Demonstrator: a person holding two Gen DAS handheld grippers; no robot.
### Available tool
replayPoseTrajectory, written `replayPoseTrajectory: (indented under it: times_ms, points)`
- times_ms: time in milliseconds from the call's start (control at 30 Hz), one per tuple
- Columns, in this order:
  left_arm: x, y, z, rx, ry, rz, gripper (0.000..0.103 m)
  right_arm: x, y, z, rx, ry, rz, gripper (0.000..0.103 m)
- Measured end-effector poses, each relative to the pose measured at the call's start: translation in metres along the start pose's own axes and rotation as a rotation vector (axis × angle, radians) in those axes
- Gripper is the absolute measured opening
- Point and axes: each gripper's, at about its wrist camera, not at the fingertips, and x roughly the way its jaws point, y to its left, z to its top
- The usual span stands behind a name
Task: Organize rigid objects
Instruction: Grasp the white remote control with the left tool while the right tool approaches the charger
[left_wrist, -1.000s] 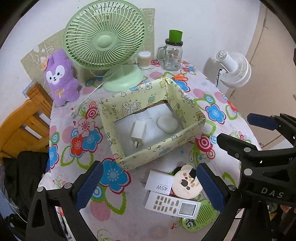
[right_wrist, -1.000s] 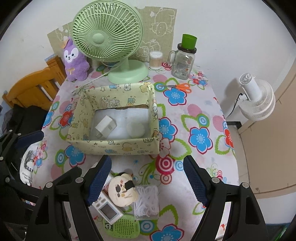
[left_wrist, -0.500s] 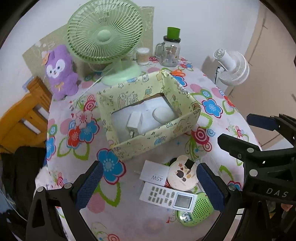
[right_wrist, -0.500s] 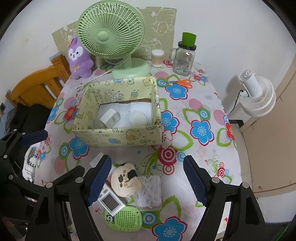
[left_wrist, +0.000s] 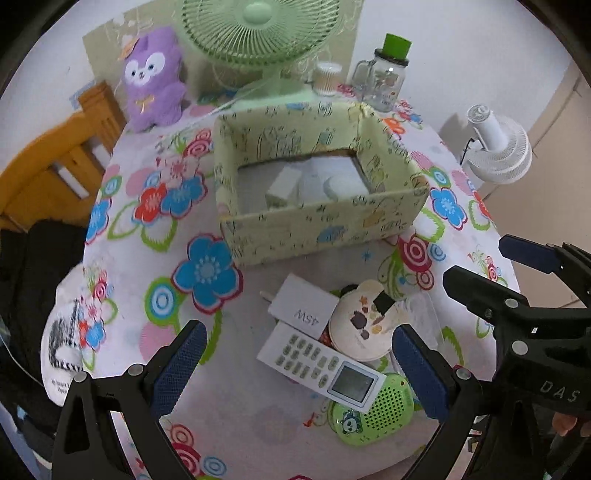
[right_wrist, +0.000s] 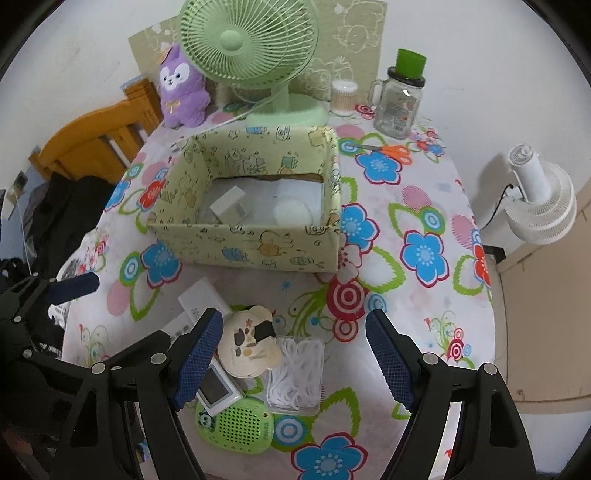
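A yellow patterned box (left_wrist: 317, 225) (right_wrist: 251, 243) stands mid-table and holds a white charger (right_wrist: 229, 205) and a white round case (right_wrist: 293, 214). In front of it lie a white 45W adapter (left_wrist: 304, 306), a white remote (left_wrist: 321, 365), a round cream tin (left_wrist: 364, 325) (right_wrist: 249, 341), a green speaker (left_wrist: 373, 413) (right_wrist: 234, 426) and a clear box of white cord (right_wrist: 295, 373). My left gripper (left_wrist: 295, 373) is open above the remote. My right gripper (right_wrist: 293, 358) is open above the tin and the cord box.
A green fan (right_wrist: 251, 40), a purple plush (right_wrist: 183, 86), a cotton-swab jar (right_wrist: 343, 96), a glass jar with green lid (right_wrist: 400, 98) and orange scissors (right_wrist: 391, 151) stand at the back. A wooden chair (right_wrist: 96, 144) is left, a white fan (right_wrist: 539, 199) right.
Both grippers have moved down and forward toward the pile of objects in front of the box. Their jaws stayed open. No object has moved.
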Motion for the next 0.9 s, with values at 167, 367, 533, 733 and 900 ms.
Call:
replayPoseTrajectory:
  times_ms: [167,367,533,733,900]
  points:
    - [0.011,0.002,-0.009,-0.043,0.025,0.009,0.101,0.011,0.002,-0.004,-0.028,0.017,0.020,0.082]
    - [0.023,0.005,-0.017,-0.112,0.052,0.018,0.101,0.023,0.001,-0.008,-0.038,0.035,0.023,0.082]
    - [0.035,0.001,-0.020,-0.129,0.073,0.028,0.101,0.032,0.001,-0.011,-0.049,0.055,0.021,0.082]
    - [0.050,0.000,-0.025,-0.156,0.109,0.032,0.101,0.046,0.002,-0.014,-0.064,0.084,0.038,0.082]
    - [0.064,0.000,-0.029,-0.176,0.139,0.032,0.101,0.057,0.001,-0.018,-0.061,0.110,0.040,0.082]
